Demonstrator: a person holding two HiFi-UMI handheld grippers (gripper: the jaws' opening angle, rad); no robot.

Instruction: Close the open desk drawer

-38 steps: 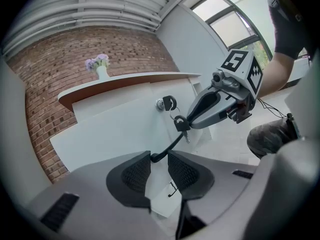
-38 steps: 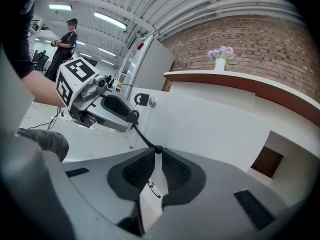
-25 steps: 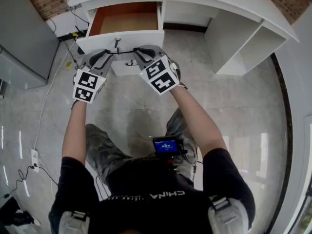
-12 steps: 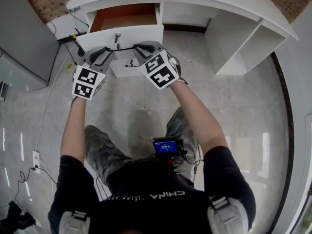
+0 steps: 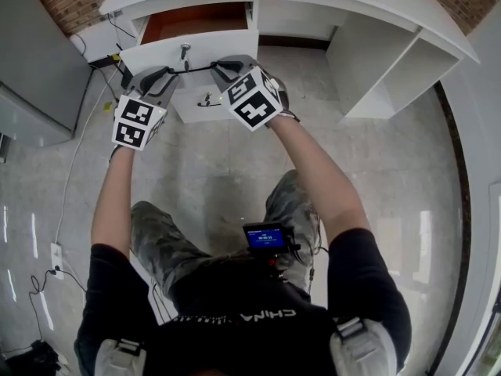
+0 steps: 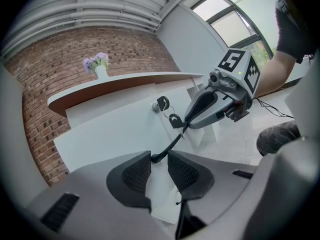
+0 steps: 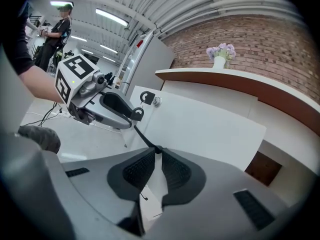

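The white desk [image 5: 376, 6] has its top-left drawer [image 5: 215, 47] partly out, with a strip of its orange-brown inside [image 5: 196, 12] showing. A black bar handle [image 5: 192, 70] runs across the drawer front below a key [image 5: 185, 51] in the lock. My left gripper [image 5: 168, 75] is shut on the handle's left end and my right gripper [image 5: 215, 69] on its right end. In the left gripper view the handle [image 6: 172, 141] sits between the pads of the left gripper [image 6: 159, 159]. The right gripper [image 7: 157, 151] pinches the handle [image 7: 142, 136] tightly.
A lower white drawer front [image 5: 196, 106] juts out under the grippers. The desk's open cubby [image 5: 391, 61] is at the right and a grey cabinet [image 5: 39, 61] at the left. Cables [image 5: 94, 108] trail over the floor. A vase of flowers [image 6: 100, 66] stands on the desk.
The drawer has slid further into the desk, and less of its inside shows. Both grippers have moved forward with the handle in their grip.
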